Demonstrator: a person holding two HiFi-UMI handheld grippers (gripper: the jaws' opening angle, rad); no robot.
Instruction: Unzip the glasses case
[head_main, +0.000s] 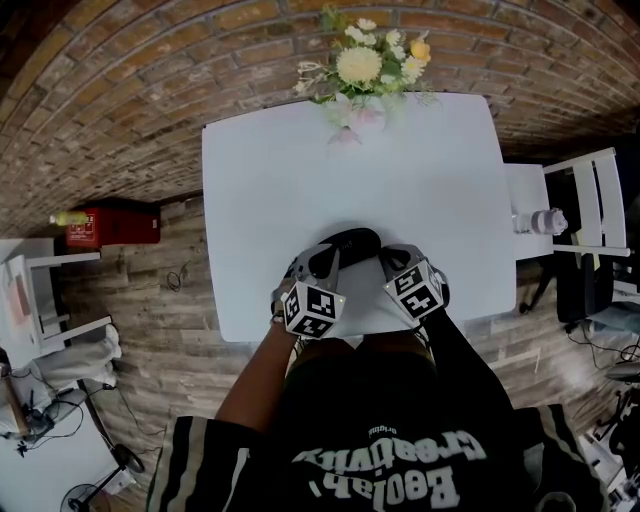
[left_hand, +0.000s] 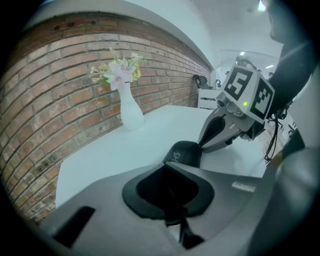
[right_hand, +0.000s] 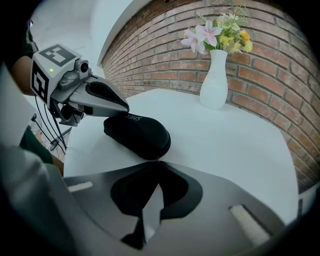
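- Black oval hard-shell glasses case (head_main: 348, 243) sits flat on the white rectangular table (head_main: 260, 170), near the front edge in front of the person, between both grippers.
- Left gripper (right_hand: 125, 108): jaws closed together with nothing seen between them. The tips rest on top of the case's left end, so it looks like a brace.
- Right gripper (head_main: 388, 256): jaws fully closed, with the tips at the case's right end, on the seam. A tiny glint there is probably the small metal zipper pull (right_hand: 158, 160), and it looks pinched, though it is very small.
- Step in hand, as I judge it: start of the zip pull, and the case looks fully zipped.
- Doing it well:
  - keep the left tips pressing down so the case doesn't slide or spin
  - drag the pull along the seam, following the curve round the end, not straight up
  - keep the pull low and close to the shell
  - go steady, because a thin tab slips out of closed tips easily
- Orientation:
  - domed lid up, white lettering on top near the left end
  - long axis runs left-right across the person, with the right end angled slightly away toward the white vase of flowers (head_main: 352, 105)
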